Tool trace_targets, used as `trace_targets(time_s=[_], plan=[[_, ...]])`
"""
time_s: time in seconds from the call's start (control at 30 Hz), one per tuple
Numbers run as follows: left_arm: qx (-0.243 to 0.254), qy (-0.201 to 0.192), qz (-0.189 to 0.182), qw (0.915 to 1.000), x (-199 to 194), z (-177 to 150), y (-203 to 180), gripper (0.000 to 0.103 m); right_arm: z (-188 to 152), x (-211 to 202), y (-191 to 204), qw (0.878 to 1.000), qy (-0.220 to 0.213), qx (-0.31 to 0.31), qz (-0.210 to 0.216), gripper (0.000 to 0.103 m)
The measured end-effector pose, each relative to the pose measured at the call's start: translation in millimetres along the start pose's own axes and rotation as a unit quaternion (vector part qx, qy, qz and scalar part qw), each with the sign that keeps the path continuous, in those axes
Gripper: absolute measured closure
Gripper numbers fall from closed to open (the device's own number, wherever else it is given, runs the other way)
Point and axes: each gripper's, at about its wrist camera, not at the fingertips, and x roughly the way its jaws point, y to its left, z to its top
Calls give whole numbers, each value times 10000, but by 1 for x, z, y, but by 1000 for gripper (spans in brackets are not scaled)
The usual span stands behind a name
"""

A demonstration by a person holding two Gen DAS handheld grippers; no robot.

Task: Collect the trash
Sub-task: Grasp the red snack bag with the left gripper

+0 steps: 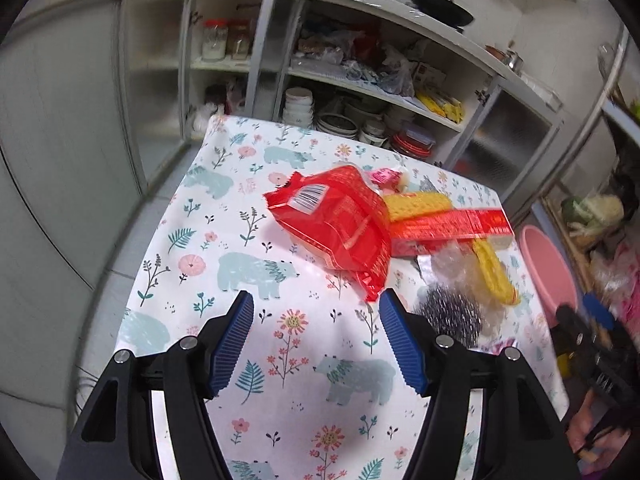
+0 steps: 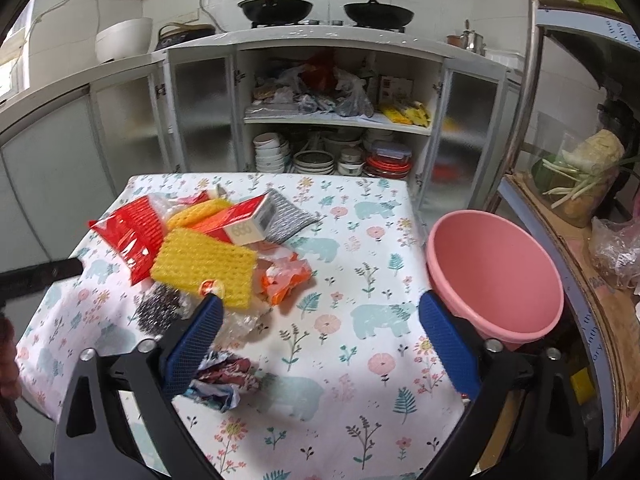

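A pile of trash lies on the flowered tablecloth [image 2: 360,240]: a red snack bag [image 1: 340,224] [image 2: 130,236], a red carton [image 1: 448,228] [image 2: 240,224], yellow scrub pads [image 2: 204,264] [image 1: 492,268], an orange wrapper [image 2: 286,280], a steel scourer [image 1: 448,312] [image 2: 158,308] and a crumpled printed wrapper [image 2: 222,384]. My left gripper [image 1: 316,308] is open just short of the red bag's near corner, nothing between its fingers. My right gripper [image 2: 320,316] is open above bare cloth; its left finger [image 2: 196,340] overlaps the crumpled wrapper. A pink basin [image 2: 496,276] [image 1: 548,272] stands at the table's right edge.
An open cabinet [image 2: 332,128] with bowls, lidded containers and bags stands behind the table. Two black woks [image 2: 378,12] sit on the counter above. A shelf [image 2: 580,216] with vegetables and bags runs along the right. The right gripper's tip [image 1: 596,320] shows blurred in the left wrist view.
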Motion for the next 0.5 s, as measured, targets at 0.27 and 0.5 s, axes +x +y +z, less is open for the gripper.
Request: trace_targets(time_s=[0.27,0.5], plan=[[-544,39,-85,9985,22,37,20,32,3,1,7,9992,5,-76,386,12],[-948,254,-481,9940,50,58,33,32,8,6,15,9968,60,-165,777,13]])
